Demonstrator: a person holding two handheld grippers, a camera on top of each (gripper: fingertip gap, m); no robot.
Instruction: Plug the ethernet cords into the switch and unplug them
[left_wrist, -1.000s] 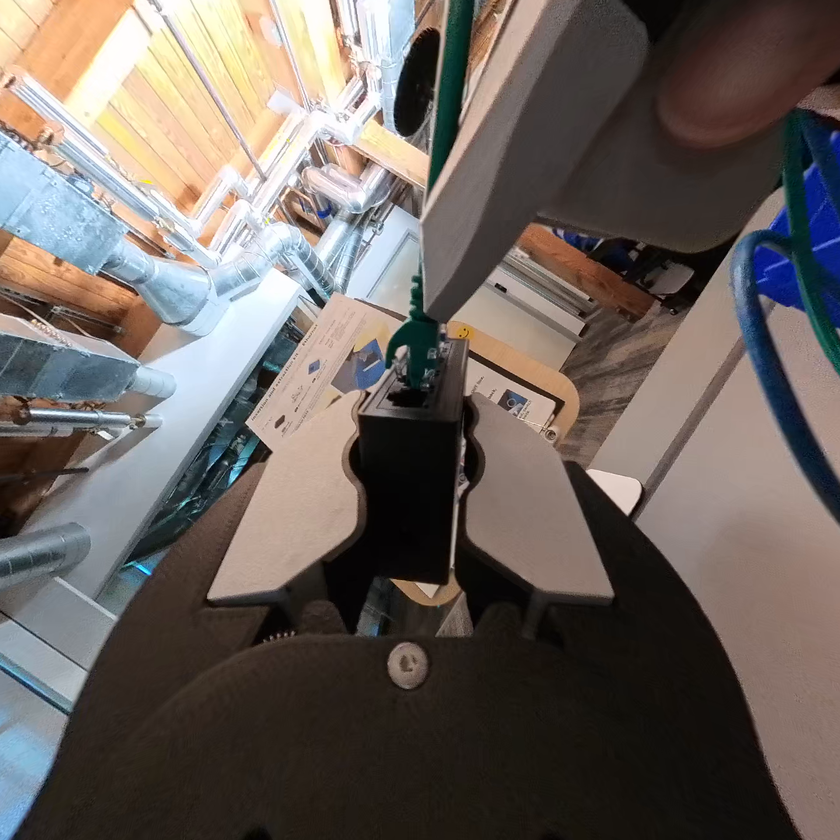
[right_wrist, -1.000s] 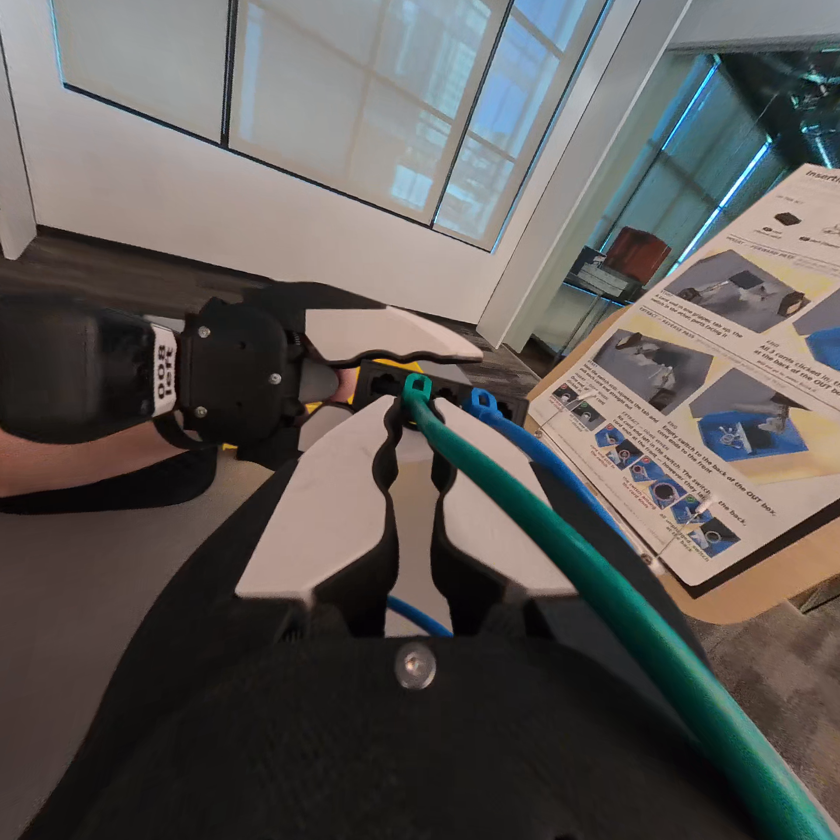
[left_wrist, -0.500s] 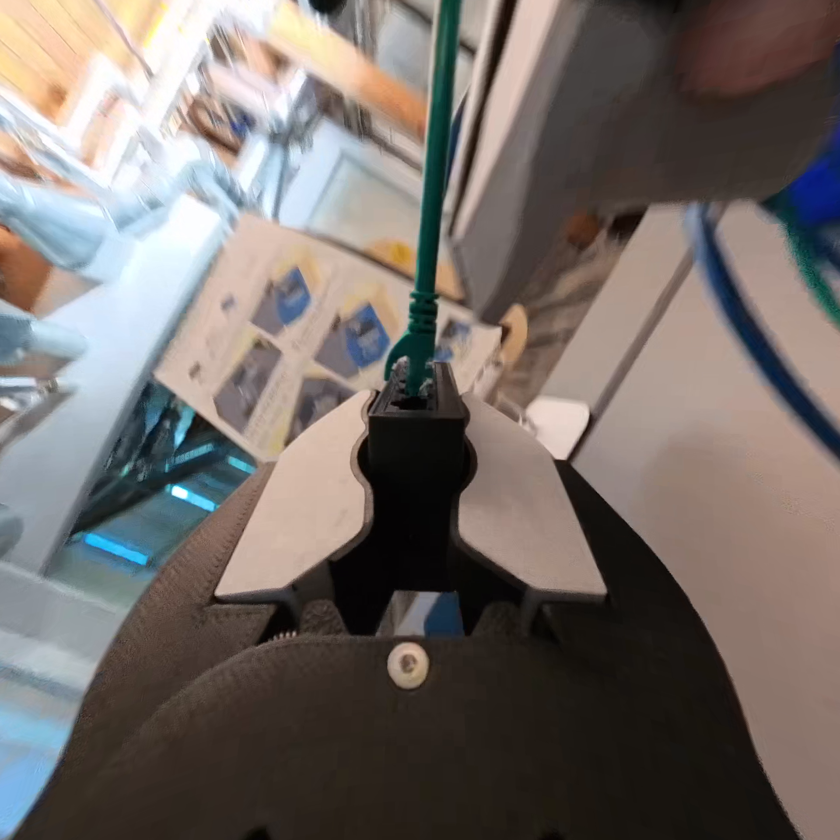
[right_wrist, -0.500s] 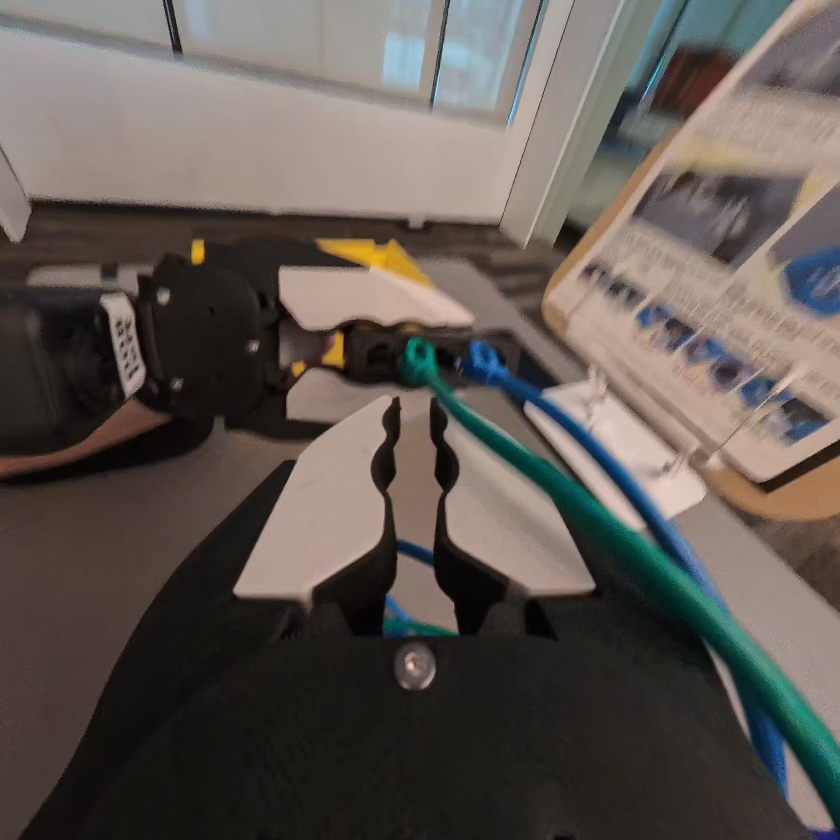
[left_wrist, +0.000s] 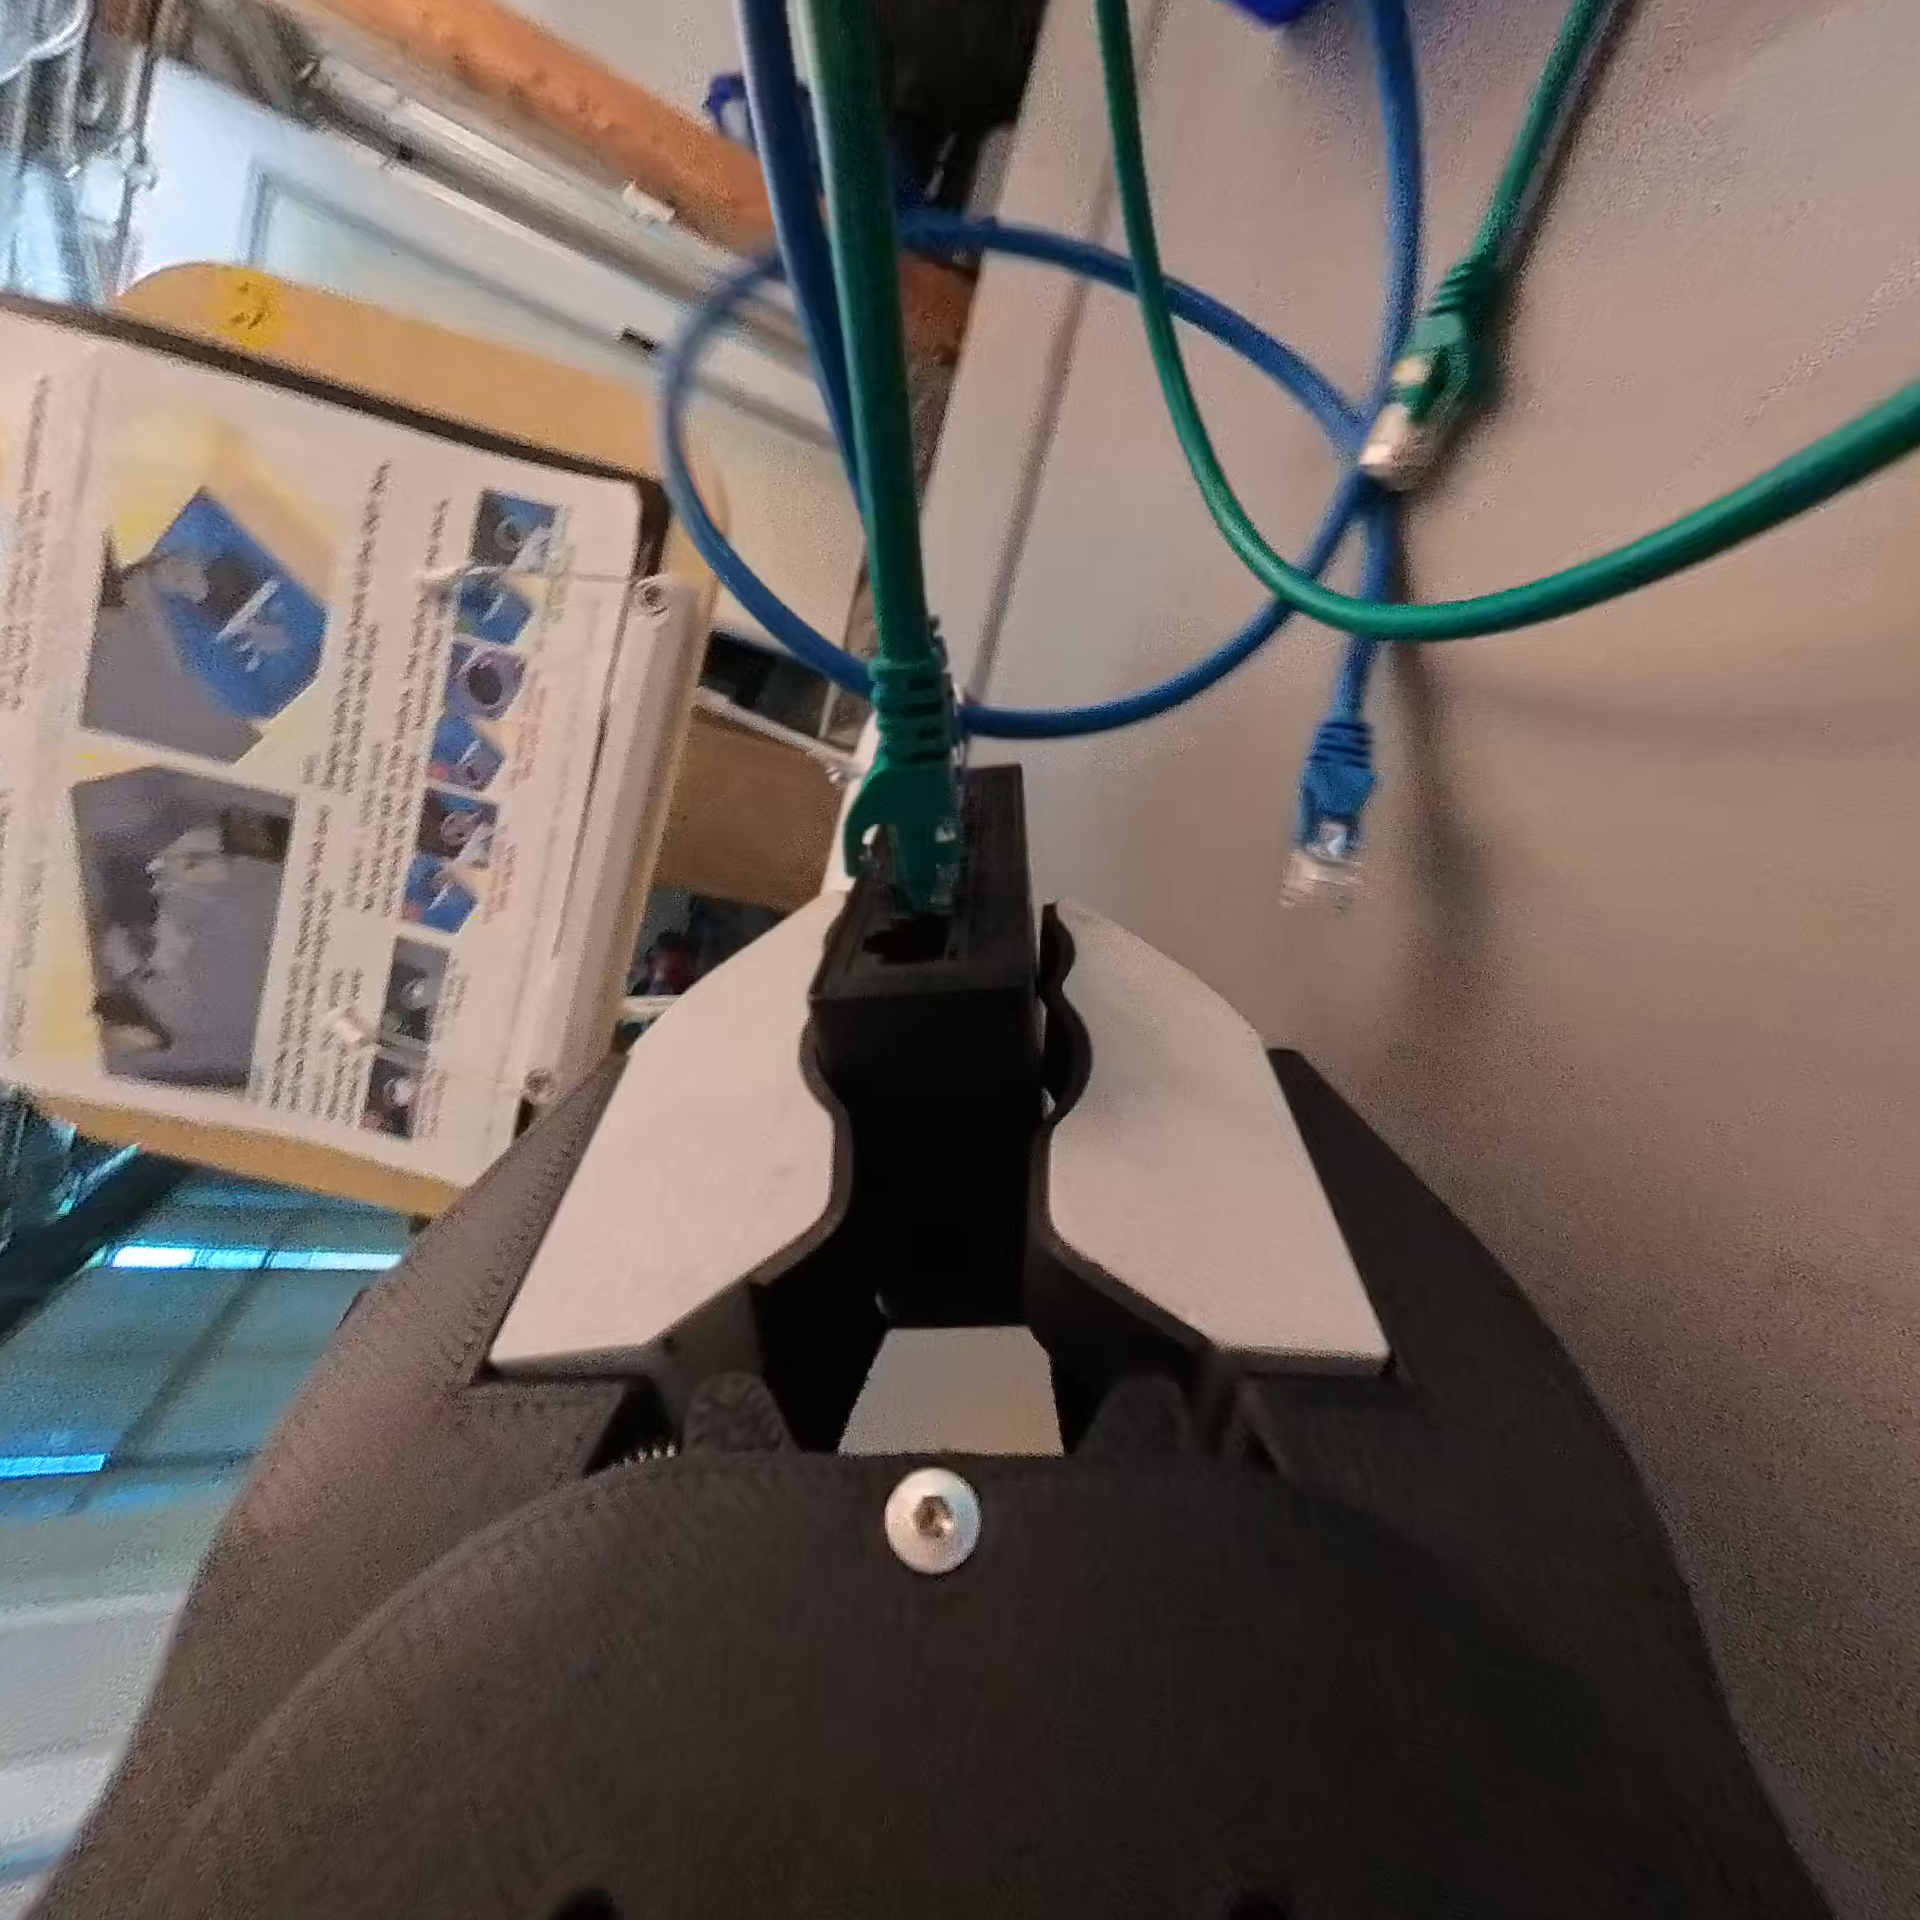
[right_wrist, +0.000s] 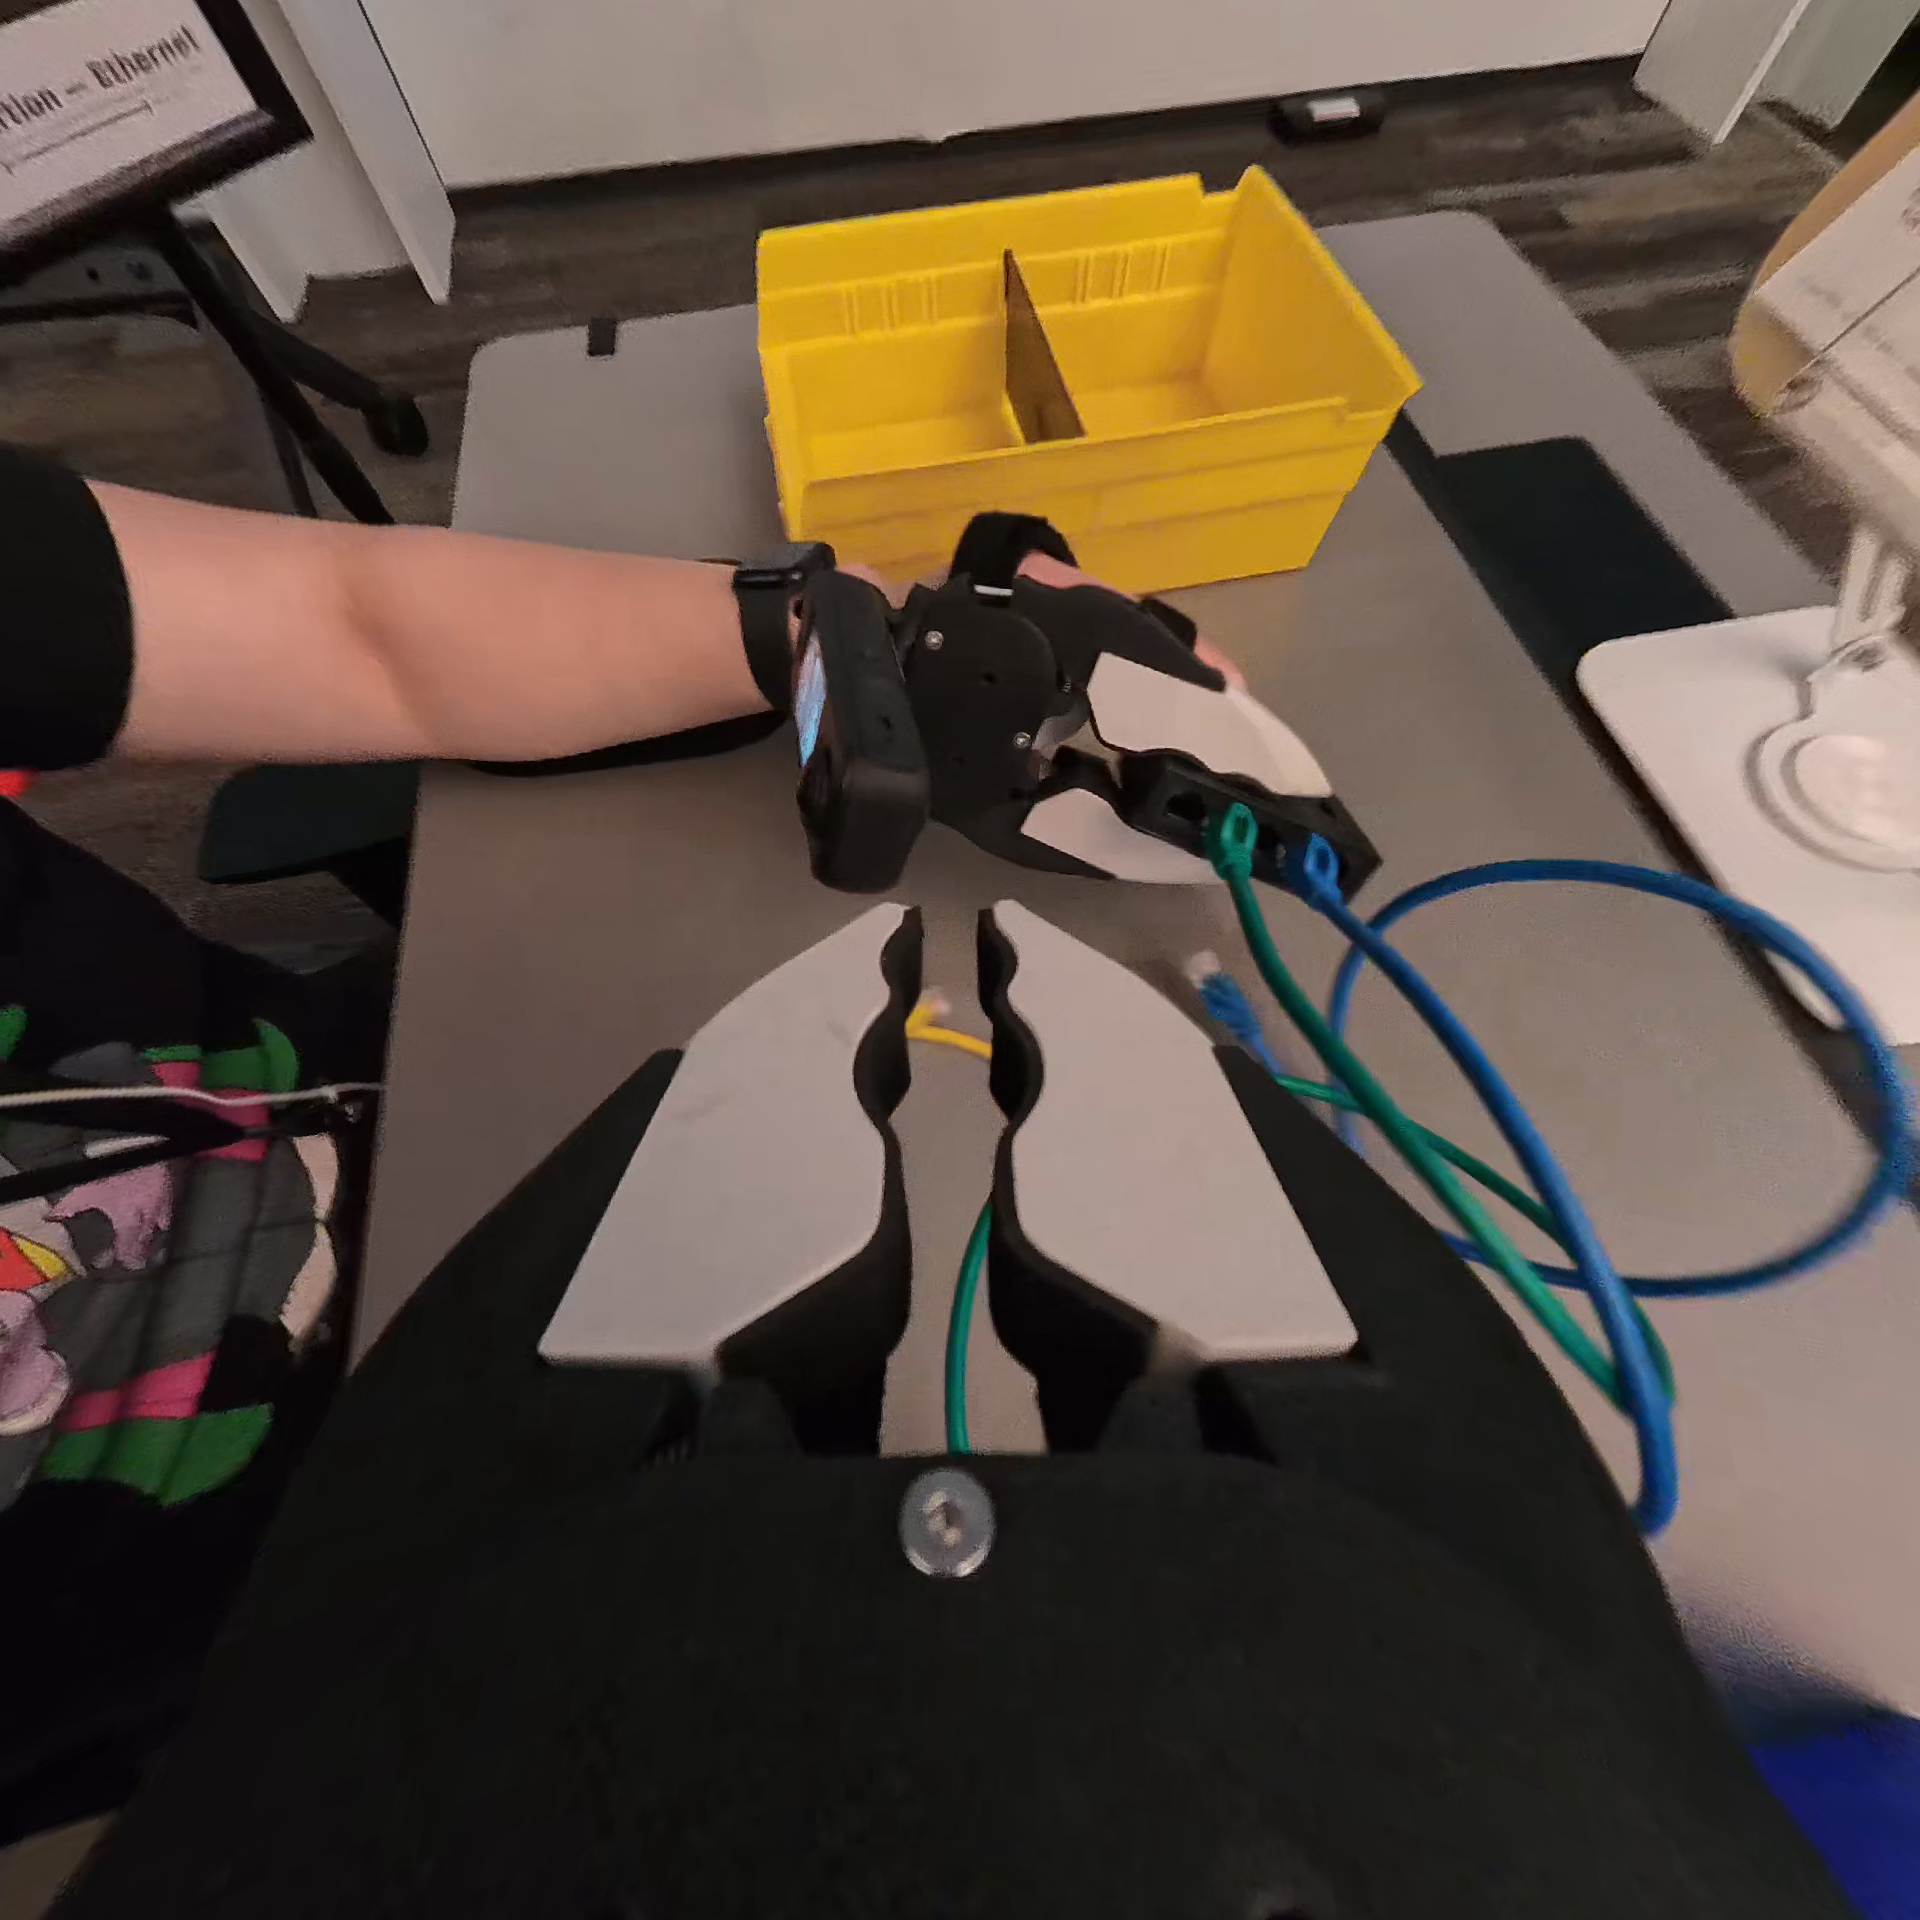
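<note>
The black switch (left_wrist: 925, 1060) is clamped between the two pale fingers of the left gripper (left_wrist: 935, 935), its row of ports turned away from the camera; in the right wrist view the same switch (right_wrist: 1262, 816) is seen held just above the grey worktop (right_wrist: 644, 914), in front of a yellow divided bin (right_wrist: 1070, 374). A green ethernet cord (left_wrist: 883, 436) is seated in one port by its green plug (right_wrist: 1233, 831), and a blue ethernet cord (right_wrist: 1621, 1081) is seated beside it by a blue plug (right_wrist: 1317, 862); both cords are trailed across the worktop in loose loops to the right of the right gripper. Three loose ends are seen lying on the worktop: a second blue plug (left_wrist: 1330, 821), a second green plug (left_wrist: 1429, 384), and a yellow plug (right_wrist: 935, 1023) that shows between the right gripper's fingertips. The right gripper (right_wrist: 948, 920) is held above the worktop, apart from the switch, with its jaws nearly closed and only a narrow gap left between them; nothing is gripped in it. A picture instruction sheet (left_wrist: 301, 790) on a board is propped beyond the switch in the left wrist view; the left gripper is carried by a bare forearm (right_wrist: 416, 644) with a dark wristband.
</note>
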